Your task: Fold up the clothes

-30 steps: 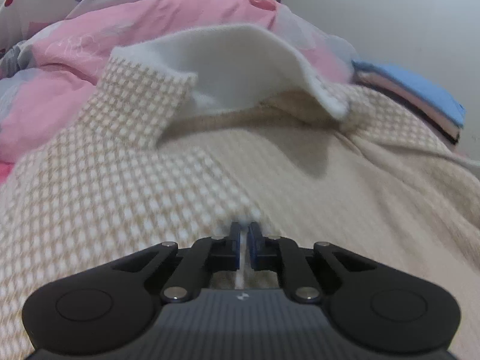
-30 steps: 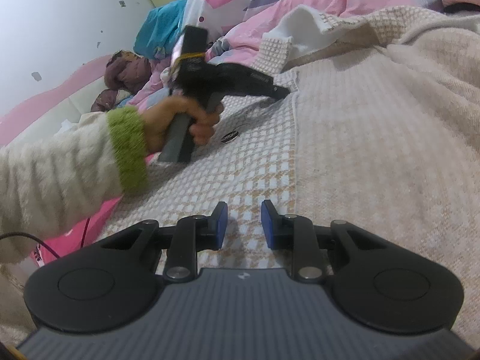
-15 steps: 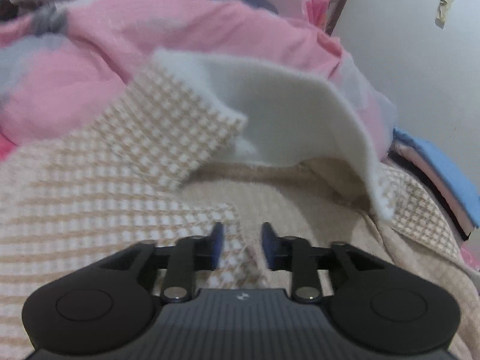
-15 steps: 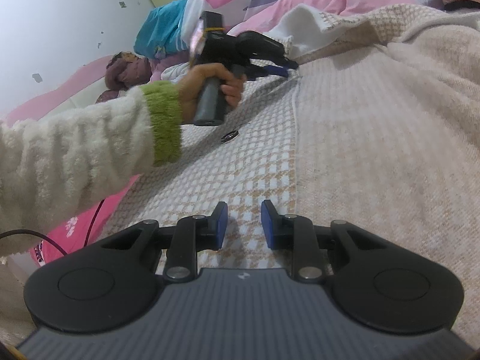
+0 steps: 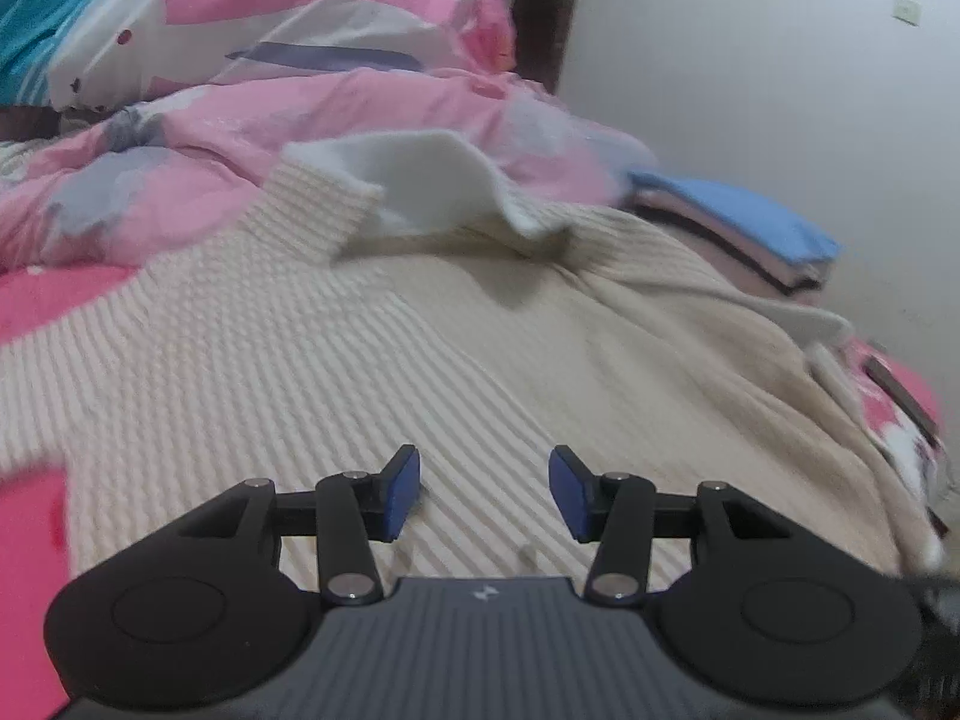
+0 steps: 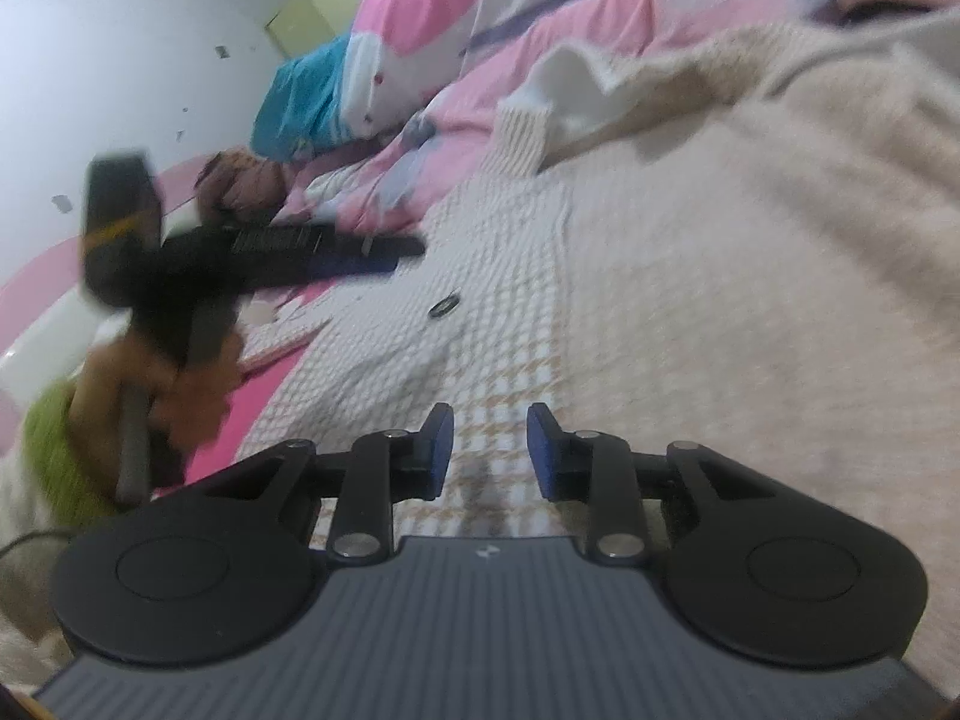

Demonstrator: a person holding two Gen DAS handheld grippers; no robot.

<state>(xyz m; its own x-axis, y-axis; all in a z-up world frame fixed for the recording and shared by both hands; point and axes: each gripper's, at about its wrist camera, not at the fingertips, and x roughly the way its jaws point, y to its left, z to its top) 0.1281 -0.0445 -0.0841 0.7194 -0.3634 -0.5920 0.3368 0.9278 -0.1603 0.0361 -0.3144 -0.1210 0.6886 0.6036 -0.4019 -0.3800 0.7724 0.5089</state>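
Note:
A beige checked knit garment [image 5: 372, 360] lies spread on the bed, its white-lined collar [image 5: 432, 180] flipped up at the far end. My left gripper [image 5: 483, 480] hovers over the near part of it. Its jaws are opening and nothing is between them. In the right wrist view the left gripper [image 6: 408, 249] is a blur at the left, held by a hand [image 6: 150, 396] in a green-cuffed sleeve. My right gripper [image 6: 489, 444] sits low over the garment's checked front edge [image 6: 516, 384], jaws opening slightly with nothing between them. A dark button [image 6: 444, 306] shows on the front panel.
A pink and white duvet [image 5: 300, 120] is bunched behind the garment. A stack of folded clothes [image 5: 738, 228] with a blue piece on top sits at the far right by the white wall. Pink sheet [image 5: 30, 516] shows at the left.
The left gripper went from shut at the garment's front edge to open and empty. It swung towards the collar, then back to the left. The right gripper stayed in place, jaws slightly wider.

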